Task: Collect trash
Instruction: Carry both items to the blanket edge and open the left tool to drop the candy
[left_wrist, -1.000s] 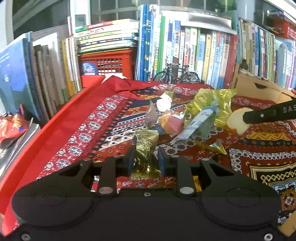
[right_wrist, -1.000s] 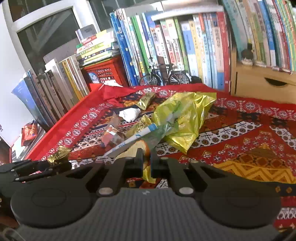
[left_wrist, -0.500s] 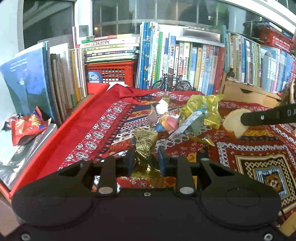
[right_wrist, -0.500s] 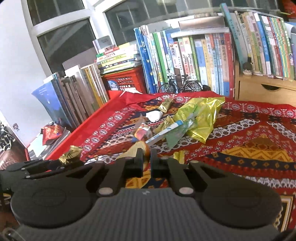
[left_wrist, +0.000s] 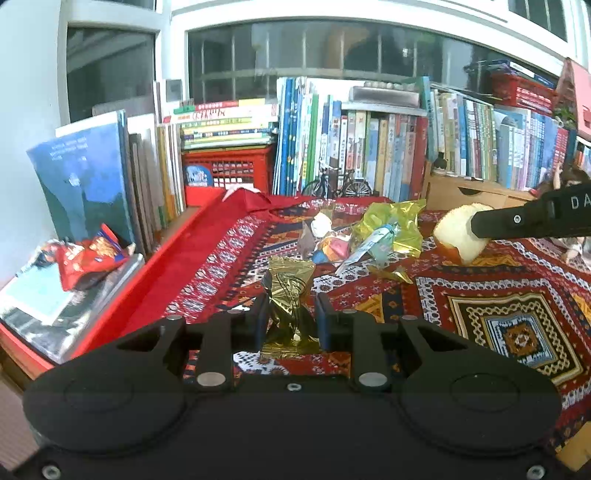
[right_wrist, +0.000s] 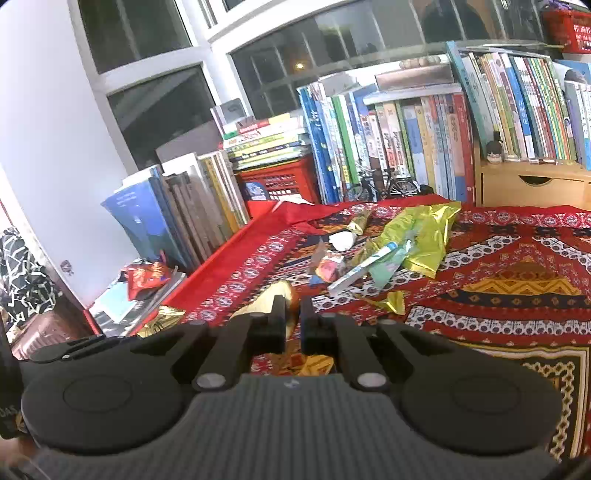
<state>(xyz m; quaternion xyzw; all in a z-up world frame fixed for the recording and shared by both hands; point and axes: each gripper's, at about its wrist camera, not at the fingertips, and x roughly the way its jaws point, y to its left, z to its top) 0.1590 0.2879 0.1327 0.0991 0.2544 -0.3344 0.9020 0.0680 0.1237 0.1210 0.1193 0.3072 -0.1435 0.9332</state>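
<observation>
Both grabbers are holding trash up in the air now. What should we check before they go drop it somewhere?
1. Left hand-held gripper clamps the gold wrapper: ok.
2. Right hand-held gripper pinches the bitten apple piece: ok.
3. Both pieces are lifted clear of the patterned cloth: ok.
4. A bin or bag to drop them in is in sight: not ok, none shows.
5. All trash collected: not ok, the yellow-green foil bag and white crumpled paper remain on the cloth.

Soft daylight, sharp, fisheye-bent edges
</observation>
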